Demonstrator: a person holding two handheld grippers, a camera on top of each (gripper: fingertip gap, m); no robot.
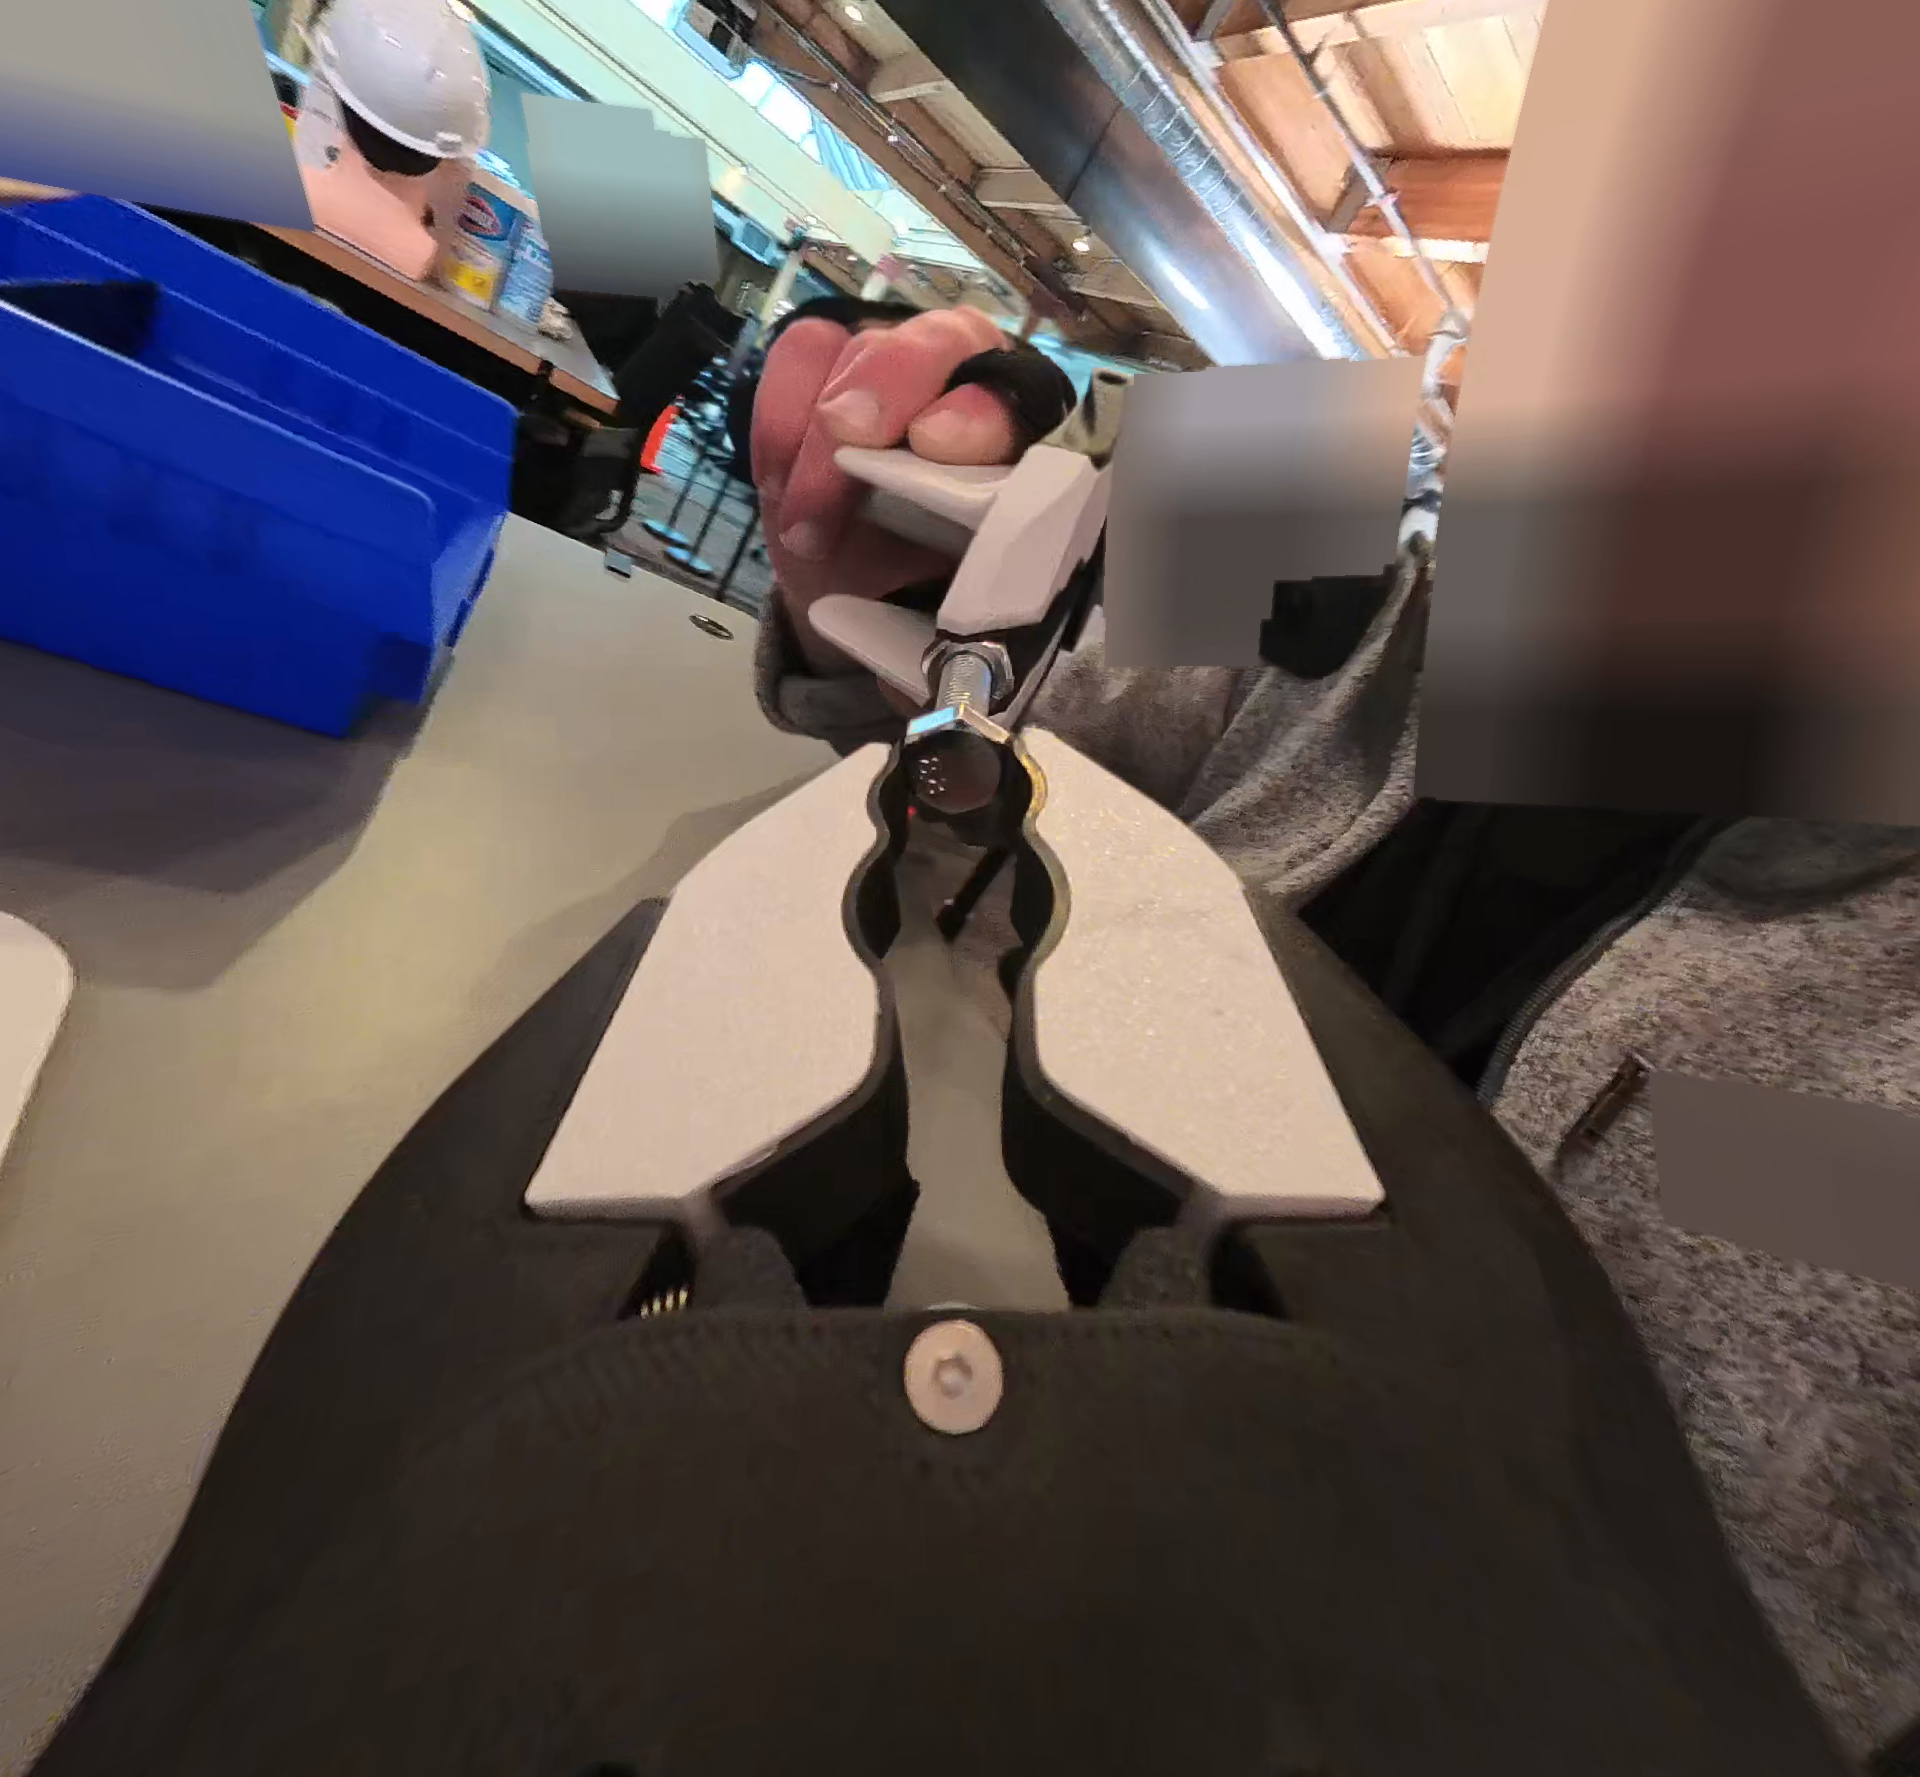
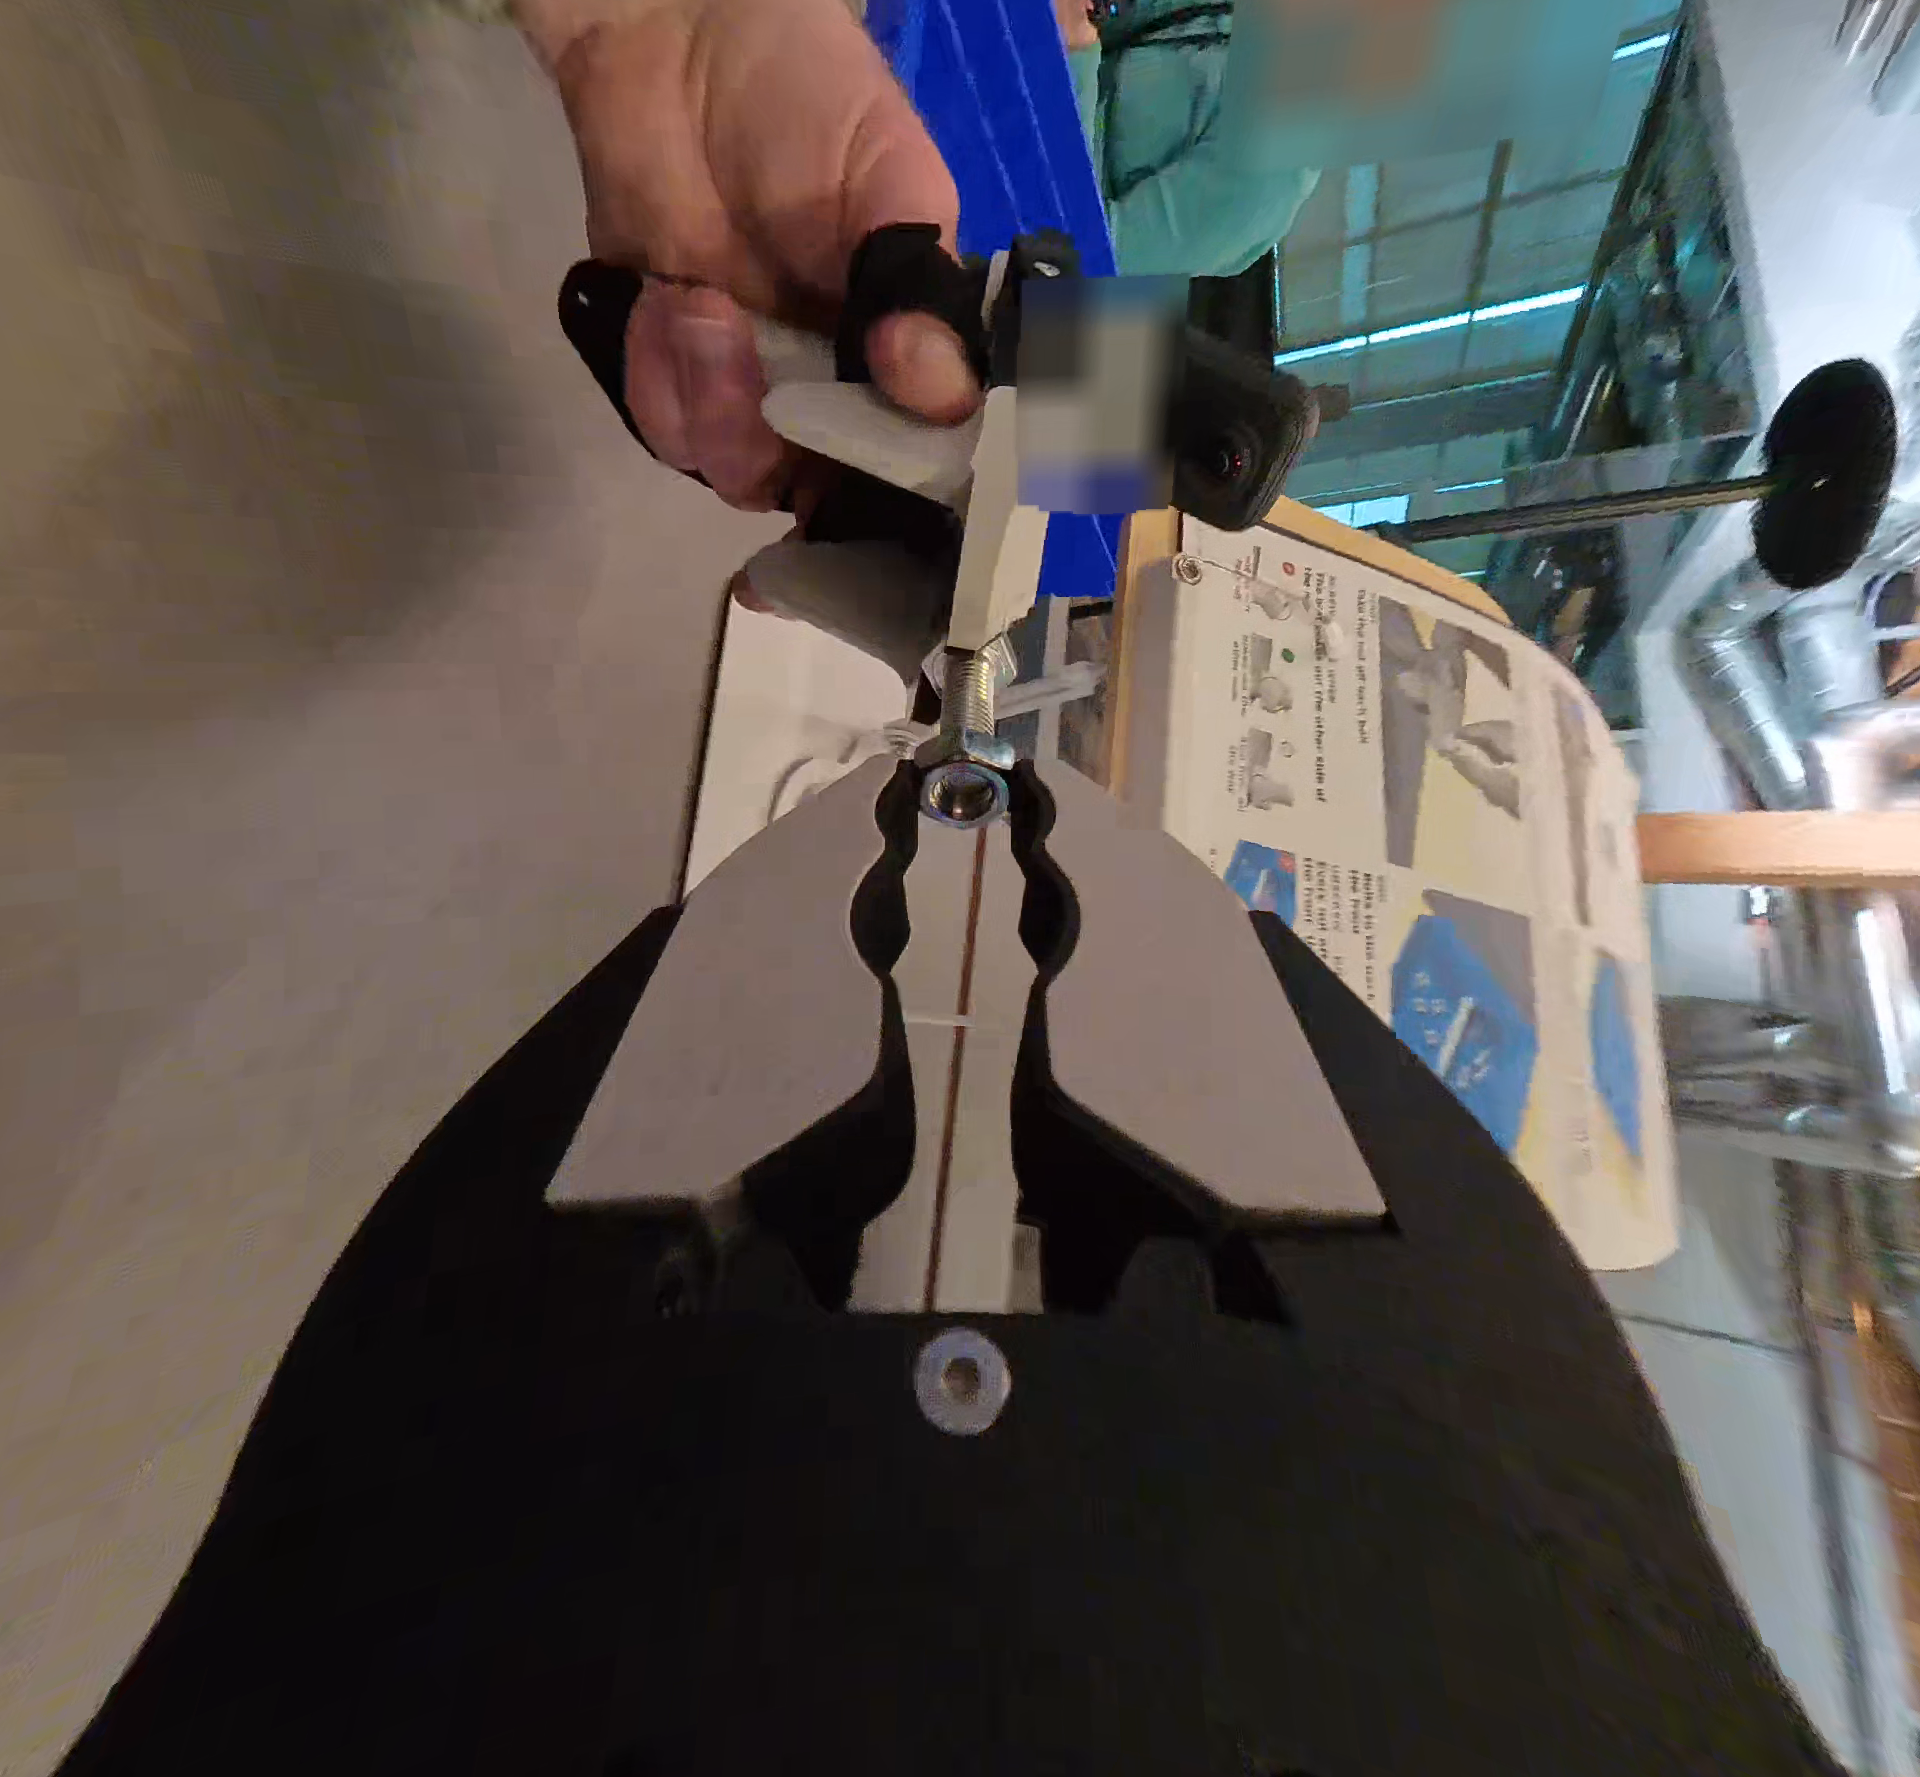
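Note:
In the left wrist view my left gripper (image 1: 954,777) is shut on the hex head of a silver bolt (image 1: 961,693). The bolt's threaded shaft runs away from me into a silver nut (image 1: 966,659), which the right gripper (image 1: 982,631) grips, held by a hand (image 1: 831,439). In the right wrist view my right gripper (image 2: 966,792) is shut on that hex nut (image 2: 964,797). The bolt (image 2: 966,699) runs from the nut to the left gripper (image 2: 982,636), held by a hand (image 2: 727,148). Both grippers are raised above the grey table (image 1: 520,844).
A blue bin (image 1: 208,480) stands on the table at the left and also shows in the right wrist view (image 2: 987,117). A small washer (image 1: 710,626) lies on the table. A wooden board with a printed sheet (image 2: 1403,792) stands nearby. A grey fleece sleeve (image 1: 1662,1000) is close on the right.

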